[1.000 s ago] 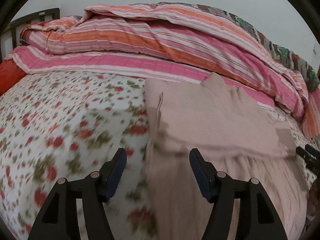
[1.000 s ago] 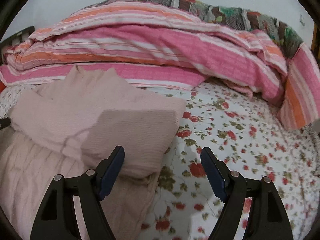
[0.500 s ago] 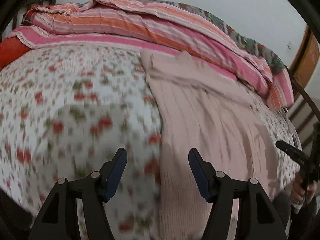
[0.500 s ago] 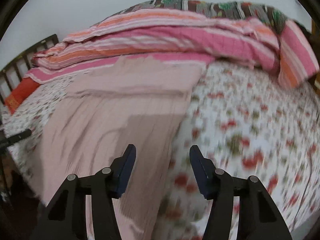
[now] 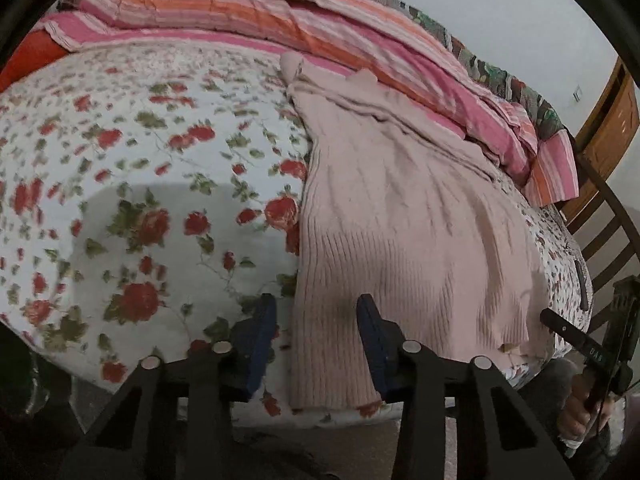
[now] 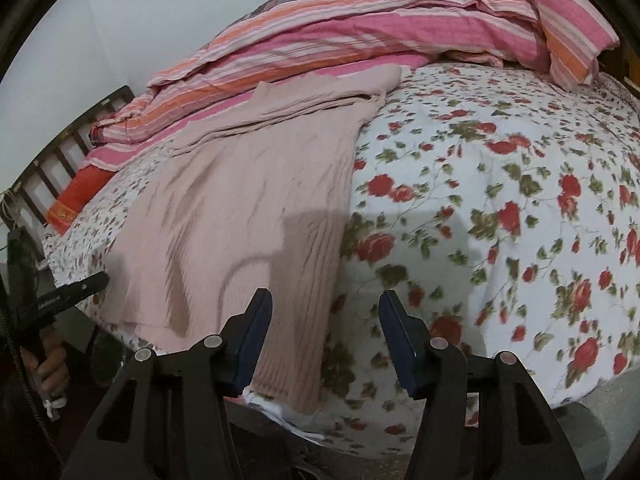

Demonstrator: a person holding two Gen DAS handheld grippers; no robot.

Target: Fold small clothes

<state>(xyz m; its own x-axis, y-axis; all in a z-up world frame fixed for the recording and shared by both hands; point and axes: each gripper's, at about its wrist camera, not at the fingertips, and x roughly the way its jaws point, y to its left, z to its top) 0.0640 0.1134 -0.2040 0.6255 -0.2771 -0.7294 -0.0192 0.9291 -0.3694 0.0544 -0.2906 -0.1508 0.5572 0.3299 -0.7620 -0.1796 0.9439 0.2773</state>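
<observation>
Both grippers wide apart, nothing held. Left gripper (image 5: 316, 336) hovers off the bed's near edge, its jaws straddling the sweater's near left corner without touching it. Right gripper (image 6: 325, 334) likewise released, jaws straddling the near right corner, no contact.

Pink sweater (image 5: 404, 216) is ribbed knit with vertical ribs, lying flat and long on the bedsheet (image 5: 132, 184), hem hanging slightly over the near edge at 6 o'clock, top end at 12 o'clock touching the striped quilt (image 5: 320, 36). Sleeves look folded across the upper part; exact layering unclear.

Bedsheet is white with a red rose and green leaf print. Quilt is pink and orange striped, bunched along the far side. Red pillow (image 6: 78, 196) at 9 o'clock in the right view, by a dark slatted headboard (image 6: 60, 148). Plain pale wall (image 5: 500, 8) behind.
</observation>
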